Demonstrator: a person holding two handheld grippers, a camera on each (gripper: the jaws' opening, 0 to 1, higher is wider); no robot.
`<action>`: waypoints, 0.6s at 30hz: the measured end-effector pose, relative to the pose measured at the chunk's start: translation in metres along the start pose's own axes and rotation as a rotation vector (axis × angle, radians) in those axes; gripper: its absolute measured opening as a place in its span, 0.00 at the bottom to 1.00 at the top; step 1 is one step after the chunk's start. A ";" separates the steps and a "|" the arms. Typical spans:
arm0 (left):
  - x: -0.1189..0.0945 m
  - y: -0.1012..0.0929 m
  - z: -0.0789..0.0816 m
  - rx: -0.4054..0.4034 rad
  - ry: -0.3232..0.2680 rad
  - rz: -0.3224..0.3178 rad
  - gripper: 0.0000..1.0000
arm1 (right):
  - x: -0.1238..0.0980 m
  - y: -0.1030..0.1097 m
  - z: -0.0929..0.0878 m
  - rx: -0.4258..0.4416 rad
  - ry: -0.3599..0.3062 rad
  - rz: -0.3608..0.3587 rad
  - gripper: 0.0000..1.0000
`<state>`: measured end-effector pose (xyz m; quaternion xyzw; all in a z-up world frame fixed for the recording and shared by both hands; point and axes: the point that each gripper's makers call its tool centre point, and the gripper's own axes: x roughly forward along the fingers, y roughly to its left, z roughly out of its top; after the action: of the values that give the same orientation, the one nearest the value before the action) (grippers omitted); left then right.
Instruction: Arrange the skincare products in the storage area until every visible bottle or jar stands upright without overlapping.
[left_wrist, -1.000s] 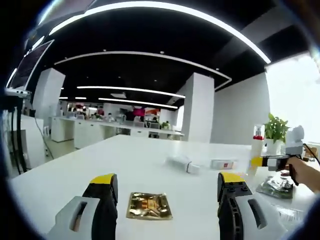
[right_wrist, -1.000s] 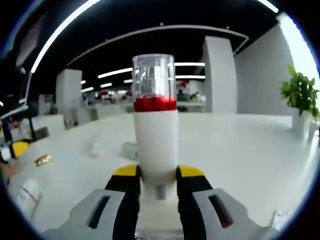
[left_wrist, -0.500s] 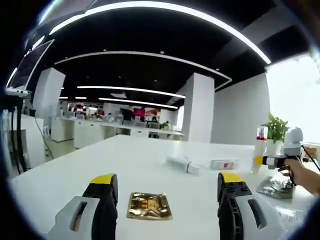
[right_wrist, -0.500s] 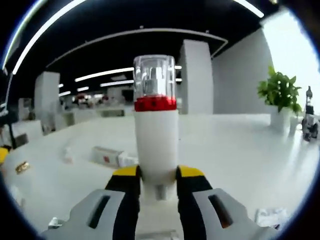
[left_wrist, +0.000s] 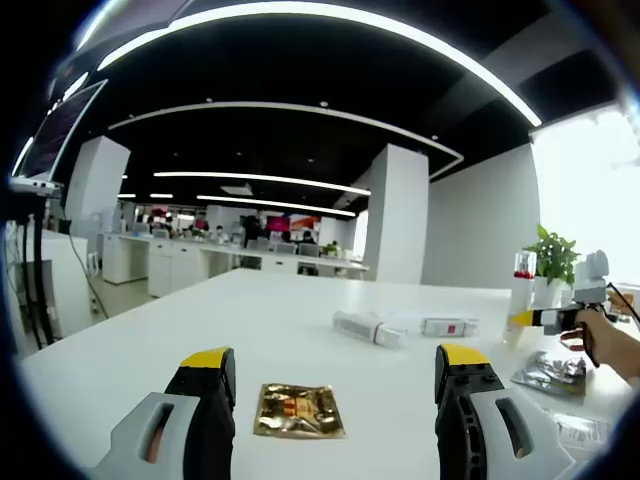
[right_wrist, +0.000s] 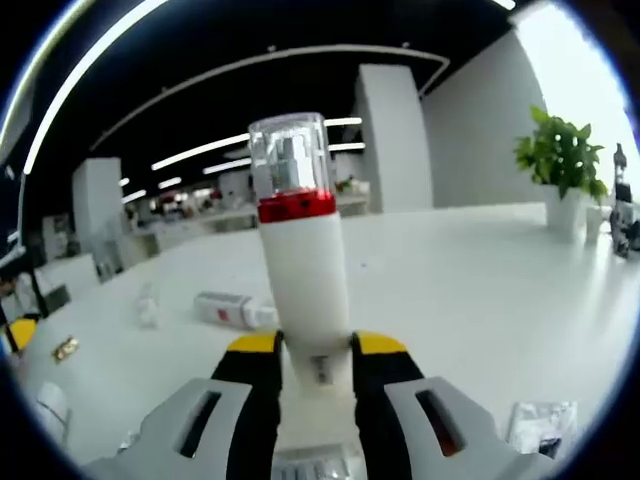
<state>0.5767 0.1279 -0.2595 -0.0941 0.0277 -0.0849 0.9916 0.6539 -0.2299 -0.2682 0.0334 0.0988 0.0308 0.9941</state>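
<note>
Gripping white pump bottle (right_wrist: 303, 270) low on body, right claw (right_wrist: 313, 365) was clamped on it, held upright, likely for standing on white surface (right_wrist: 470, 290). Left claw (left_wrist: 335, 385) was apart, idle over gold sachet (left_wrist: 296, 410). Fallen tube (right_wrist: 232, 309) lay at 10 o'clock.

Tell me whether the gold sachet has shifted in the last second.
No. In the left gripper view the gold sachet lies flat on the white table, between the open left gripper jaws as before.
</note>
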 end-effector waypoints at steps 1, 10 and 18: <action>0.000 0.000 0.000 0.000 0.000 0.000 0.84 | 0.002 0.000 0.000 0.000 -0.002 0.000 0.26; 0.000 0.000 0.001 -0.006 -0.002 -0.002 0.84 | 0.019 0.002 0.000 -0.044 -0.025 0.009 0.26; 0.005 0.005 0.002 -0.009 -0.003 -0.001 0.84 | 0.013 0.005 -0.001 -0.058 -0.013 0.013 0.26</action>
<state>0.5827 0.1320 -0.2581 -0.0987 0.0267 -0.0853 0.9911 0.6662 -0.2240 -0.2711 0.0053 0.0911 0.0398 0.9950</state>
